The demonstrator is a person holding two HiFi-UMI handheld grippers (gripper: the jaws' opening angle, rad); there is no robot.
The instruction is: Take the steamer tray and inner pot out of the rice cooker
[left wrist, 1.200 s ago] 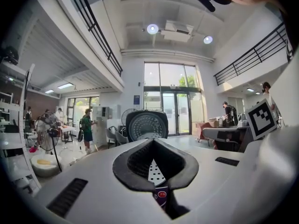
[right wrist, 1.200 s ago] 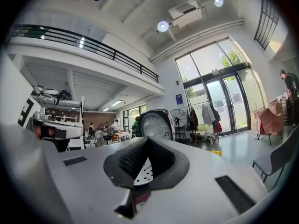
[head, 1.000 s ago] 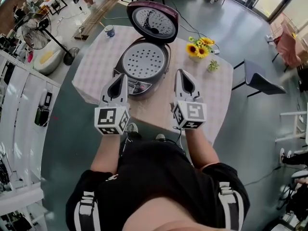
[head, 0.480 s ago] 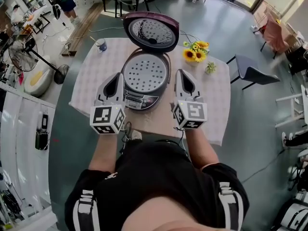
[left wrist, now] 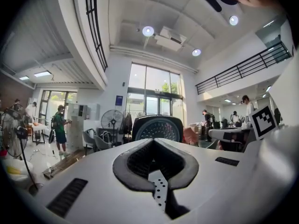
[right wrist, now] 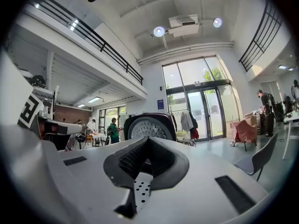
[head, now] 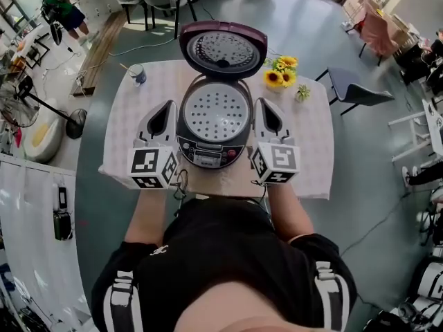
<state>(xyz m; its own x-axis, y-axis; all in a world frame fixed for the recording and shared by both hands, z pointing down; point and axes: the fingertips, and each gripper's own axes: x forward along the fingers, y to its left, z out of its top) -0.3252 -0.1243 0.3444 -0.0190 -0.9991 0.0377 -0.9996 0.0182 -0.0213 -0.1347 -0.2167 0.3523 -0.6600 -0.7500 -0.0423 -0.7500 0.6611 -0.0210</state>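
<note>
White plastic claws, both pinched fully together and gripping nothing. The left gripper (head: 168, 108) and right gripper (head: 261, 106) are hovering either side of the rice cooker (head: 211, 152), I'd guess lining up for a two-sided lift. The perforated steamer tray (head: 215, 111) is sitting inside it below the open lid (head: 223, 50), presumably hiding the inner pot.

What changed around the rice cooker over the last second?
Both grippers moved forward, away from the person. The left gripper now flanks the rice cooker on its left and the right gripper on its right; before, they were short of its front. Nothing was gripped, and both jaws remain shut and empty. The steamer tray still sits in the cooker, and the lid is still raised.
</note>
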